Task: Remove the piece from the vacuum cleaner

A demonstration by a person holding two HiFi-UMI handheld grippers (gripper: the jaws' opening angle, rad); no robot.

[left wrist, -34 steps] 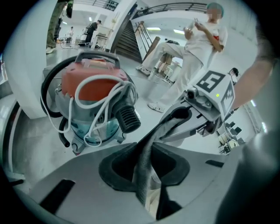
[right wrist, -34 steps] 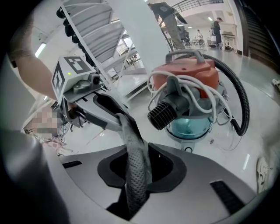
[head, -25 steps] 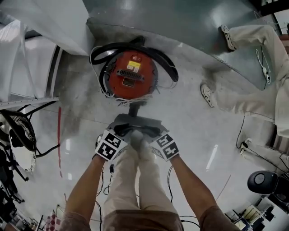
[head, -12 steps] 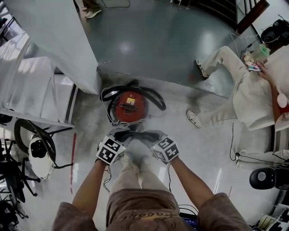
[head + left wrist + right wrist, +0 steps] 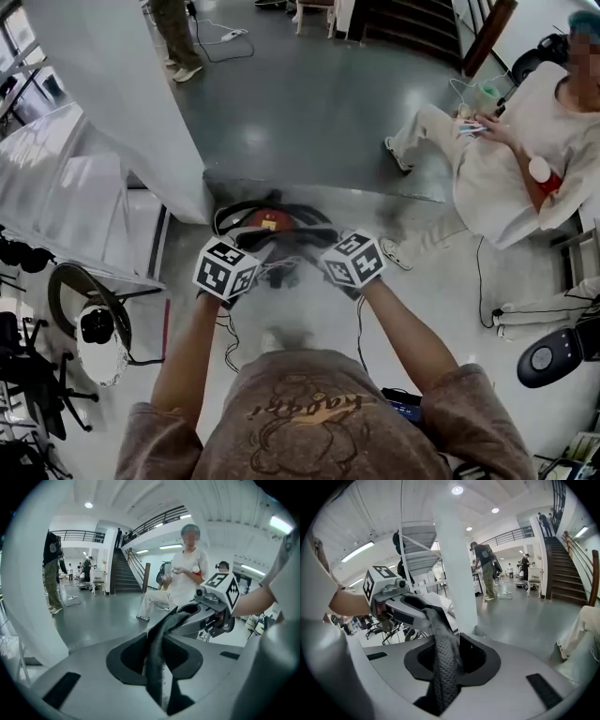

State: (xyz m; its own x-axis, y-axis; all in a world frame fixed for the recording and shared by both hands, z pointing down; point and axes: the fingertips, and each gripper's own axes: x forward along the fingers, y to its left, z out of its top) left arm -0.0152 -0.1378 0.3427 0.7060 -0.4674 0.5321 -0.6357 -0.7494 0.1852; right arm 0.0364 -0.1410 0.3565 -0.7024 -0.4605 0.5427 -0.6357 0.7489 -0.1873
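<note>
A red vacuum cleaner (image 5: 266, 222) with a black hose (image 5: 227, 217) stands on the floor, mostly hidden behind my raised grippers. Between them stretches the dark piece (image 5: 286, 247), a flexible strip with a mesh texture. My left gripper (image 5: 255, 261) is shut on one end, where the piece (image 5: 161, 637) runs from its jaws across to the right gripper (image 5: 213, 607). My right gripper (image 5: 317, 255) pinches the other end of the piece (image 5: 443, 646). Its jaws are opening a little, with the strip still between them. The left gripper (image 5: 393, 601) shows beyond.
A person in white (image 5: 511, 155) sits at the right, feet near the vacuum. A white pillar (image 5: 122, 103) rises at the left. Black chairs (image 5: 28, 375) and a round lamp-like object (image 5: 94, 323) crowd the left edge; cables lie on the floor.
Both grippers have risen from just above the floor up to chest height, carrying the dark piece up and away from the vacuum. The vacuum looks smaller and farther below.
</note>
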